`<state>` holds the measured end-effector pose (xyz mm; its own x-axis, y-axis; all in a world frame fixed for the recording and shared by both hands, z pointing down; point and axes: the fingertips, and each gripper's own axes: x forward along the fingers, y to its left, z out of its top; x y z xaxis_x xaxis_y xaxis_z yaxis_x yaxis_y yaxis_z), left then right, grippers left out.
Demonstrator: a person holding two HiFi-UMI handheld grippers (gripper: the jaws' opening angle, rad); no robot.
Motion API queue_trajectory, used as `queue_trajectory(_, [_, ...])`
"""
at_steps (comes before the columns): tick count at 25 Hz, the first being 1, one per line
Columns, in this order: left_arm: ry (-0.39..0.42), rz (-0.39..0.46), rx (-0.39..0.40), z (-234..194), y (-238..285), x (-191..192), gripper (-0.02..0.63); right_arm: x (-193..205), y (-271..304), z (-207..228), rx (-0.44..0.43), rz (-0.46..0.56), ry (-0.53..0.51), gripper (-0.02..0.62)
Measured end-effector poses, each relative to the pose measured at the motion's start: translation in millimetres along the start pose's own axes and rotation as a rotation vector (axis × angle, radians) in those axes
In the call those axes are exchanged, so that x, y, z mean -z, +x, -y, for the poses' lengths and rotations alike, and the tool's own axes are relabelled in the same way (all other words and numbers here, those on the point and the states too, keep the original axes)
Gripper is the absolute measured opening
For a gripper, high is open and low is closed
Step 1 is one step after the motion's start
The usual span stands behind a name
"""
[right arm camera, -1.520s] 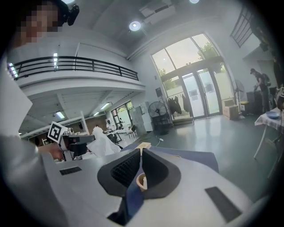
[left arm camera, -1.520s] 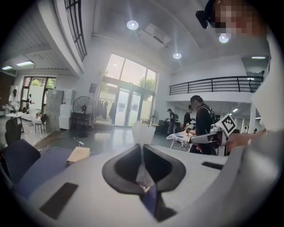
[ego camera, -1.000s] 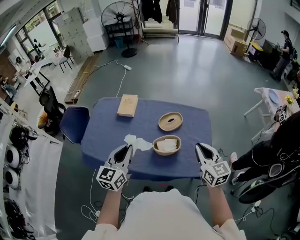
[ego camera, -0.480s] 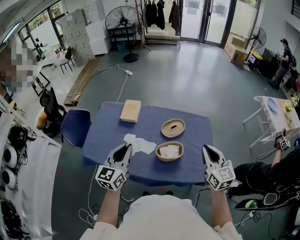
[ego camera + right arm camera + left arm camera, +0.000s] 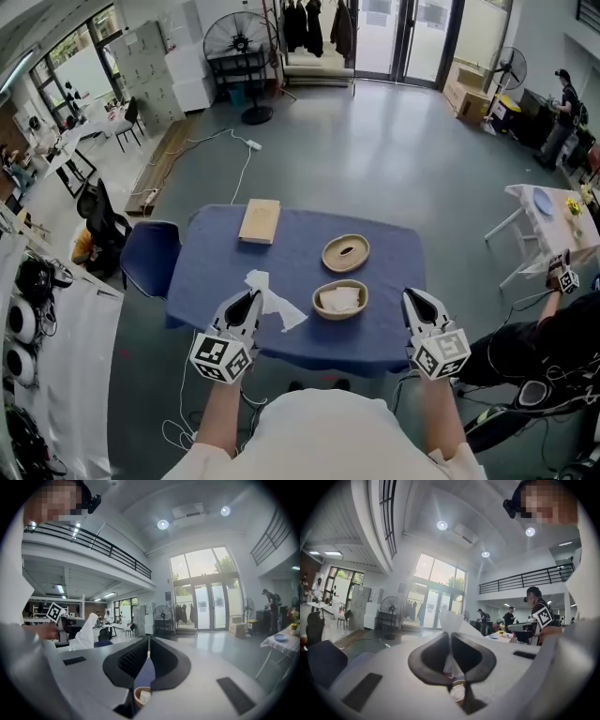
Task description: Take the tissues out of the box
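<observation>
My left gripper is shut on a white tissue, which trails from the jaws over the blue table's near left part. In the left gripper view the tissue stands pinched between the dark fingers. A flat wooden tissue box lies at the table's far left. A woven bowl with crumpled tissues sits near the front, and a second, oval bowl sits behind it. My right gripper hovers shut and empty off the table's front right corner; between its jaws the bowl shows.
A dark blue chair stands at the table's left side. A person sits low at the right beside cables and gear. A white table stands at the far right, a floor fan far behind, and a cable runs across the floor.
The tissue, spread flat toward the bowl before, now hangs bunched from the left gripper, which shifted slightly. The right gripper has risen a little.
</observation>
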<state>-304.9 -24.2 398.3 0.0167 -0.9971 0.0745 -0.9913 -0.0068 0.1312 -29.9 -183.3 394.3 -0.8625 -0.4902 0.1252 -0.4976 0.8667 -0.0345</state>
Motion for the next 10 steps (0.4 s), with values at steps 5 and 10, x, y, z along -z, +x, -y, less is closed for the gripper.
queue_trajectory(5, [-0.007, 0.005, 0.012, 3.2, 2.1, -3.8, 0.025, 0.5, -1.7, 2.8, 0.003, 0.002, 0.008, 0.038])
queue_trajectory(10, [-0.007, 0.014, 0.019, 2.9, 0.9, 0.5, 0.025, 7.0, -1.6, -1.5, 0.003, 0.005, 0.005, 0.038])
